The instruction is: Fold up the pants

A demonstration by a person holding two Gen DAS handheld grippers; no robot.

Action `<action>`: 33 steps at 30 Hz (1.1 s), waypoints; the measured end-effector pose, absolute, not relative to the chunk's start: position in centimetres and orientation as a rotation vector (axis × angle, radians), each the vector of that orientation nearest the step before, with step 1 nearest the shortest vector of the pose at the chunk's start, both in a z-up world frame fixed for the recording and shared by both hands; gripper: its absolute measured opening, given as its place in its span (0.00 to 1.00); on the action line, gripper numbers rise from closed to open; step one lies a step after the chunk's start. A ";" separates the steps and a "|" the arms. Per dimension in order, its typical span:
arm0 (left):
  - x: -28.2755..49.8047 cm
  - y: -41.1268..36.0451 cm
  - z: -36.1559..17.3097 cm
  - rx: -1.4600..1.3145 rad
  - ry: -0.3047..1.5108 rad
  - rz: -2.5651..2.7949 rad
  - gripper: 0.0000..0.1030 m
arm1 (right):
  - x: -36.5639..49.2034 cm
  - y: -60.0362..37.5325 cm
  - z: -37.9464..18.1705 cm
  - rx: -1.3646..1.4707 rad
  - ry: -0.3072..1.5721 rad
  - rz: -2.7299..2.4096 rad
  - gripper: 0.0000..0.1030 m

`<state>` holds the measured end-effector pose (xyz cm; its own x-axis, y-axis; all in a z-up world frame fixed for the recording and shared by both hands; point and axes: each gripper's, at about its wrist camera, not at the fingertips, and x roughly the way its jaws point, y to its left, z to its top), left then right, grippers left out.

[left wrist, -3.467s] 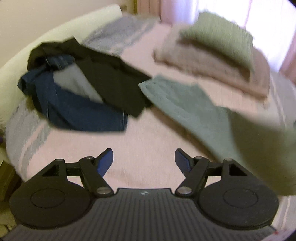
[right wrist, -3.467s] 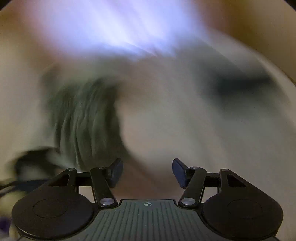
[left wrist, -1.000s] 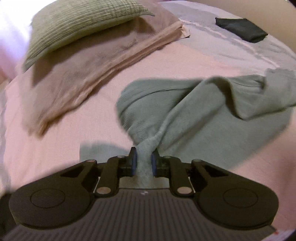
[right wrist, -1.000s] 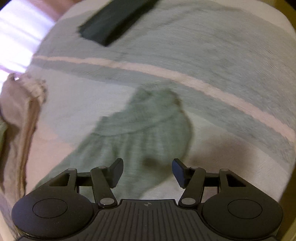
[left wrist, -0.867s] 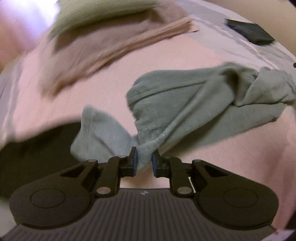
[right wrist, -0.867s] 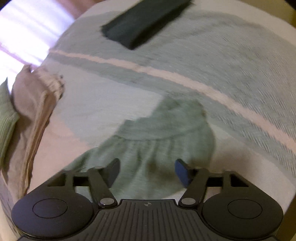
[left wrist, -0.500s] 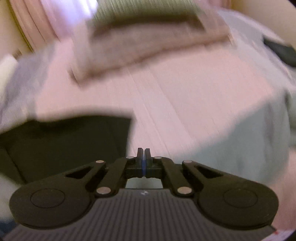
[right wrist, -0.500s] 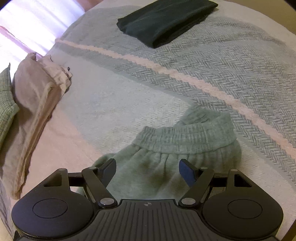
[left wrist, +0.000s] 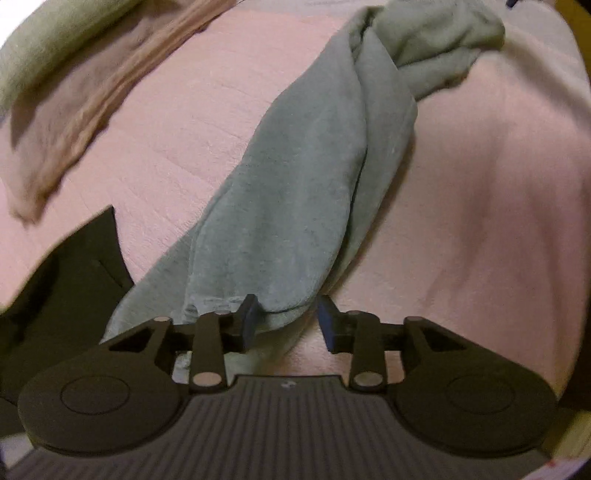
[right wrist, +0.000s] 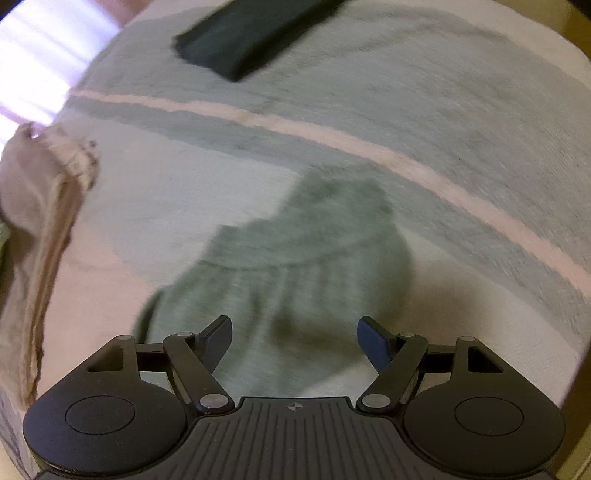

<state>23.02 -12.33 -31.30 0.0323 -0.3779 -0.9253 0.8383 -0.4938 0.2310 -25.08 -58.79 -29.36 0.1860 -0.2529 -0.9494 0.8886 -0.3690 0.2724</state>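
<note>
The green pants (left wrist: 317,177) lie twisted on the pink bedspread (left wrist: 480,206), running from the upper right of the left view down to its lower centre; there the left gripper (left wrist: 290,319) is opening, a cuff between its jaws but unpinched; the right gripper (right wrist: 295,338) stands wide over the waistband (right wrist: 310,240), holding nothing; a dark folded garment (right wrist: 251,33) sits at that view's top.

My two matte-black plastic grippers (left wrist: 286,319) (right wrist: 294,341) have blue-padded fingertips (left wrist: 325,317), silver pivot screws and ribbed grey bases behind.
</note>
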 end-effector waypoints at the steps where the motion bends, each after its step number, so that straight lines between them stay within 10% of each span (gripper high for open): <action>1: 23.1 -12.4 -31.4 1.356 0.496 -1.643 0.38 | -25.7 -58.5 -29.4 1.447 0.655 -1.416 0.70; 3: 23.0 -12.9 -31.5 1.366 0.445 -1.681 0.42 | -26.6 -58.0 -29.6 1.463 0.664 -1.436 0.70; 6: 23.2 -14.4 -32.2 1.457 0.413 -1.718 0.03 | -27.2 -57.5 -29.7 1.474 0.667 -1.449 0.70; 12: 29.0 -25.0 -28.6 1.230 0.335 -1.461 0.03 | -27.4 -57.4 -28.7 1.490 0.601 -1.437 0.70; 17: 33.3 -29.9 -25.2 0.998 0.359 -1.259 0.15 | -27.9 -57.5 -27.5 1.458 0.579 -1.435 0.70; 21: 30.7 -25.9 -26.4 1.054 0.454 -1.458 0.49 | -29.1 -57.1 -27.5 1.456 0.565 -1.439 0.70; 29: 20.3 -15.2 -35.3 1.375 0.519 -1.799 0.59 | -27.8 -59.7 -28.8 1.443 0.578 -1.393 0.70; 30: 19.8 -15.0 -36.3 1.404 0.486 -1.764 0.55 | -27.1 -60.3 -28.8 1.430 0.580 -1.385 0.70; 32: 19.9 -15.7 -38.5 1.463 0.426 -1.667 0.08 | -25.4 -61.9 -29.1 1.409 0.588 -1.359 0.70; 33: 20.6 -16.4 -38.8 1.455 0.414 -1.618 0.04 | -24.6 -62.7 -29.3 1.404 0.595 -1.349 0.70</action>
<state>20.61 -16.41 -38.82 0.0903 -0.3877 -0.9173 0.7808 -0.5442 0.3068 -24.61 -62.67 -29.30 0.2403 -0.3004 -0.9230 0.8843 -0.3244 0.3358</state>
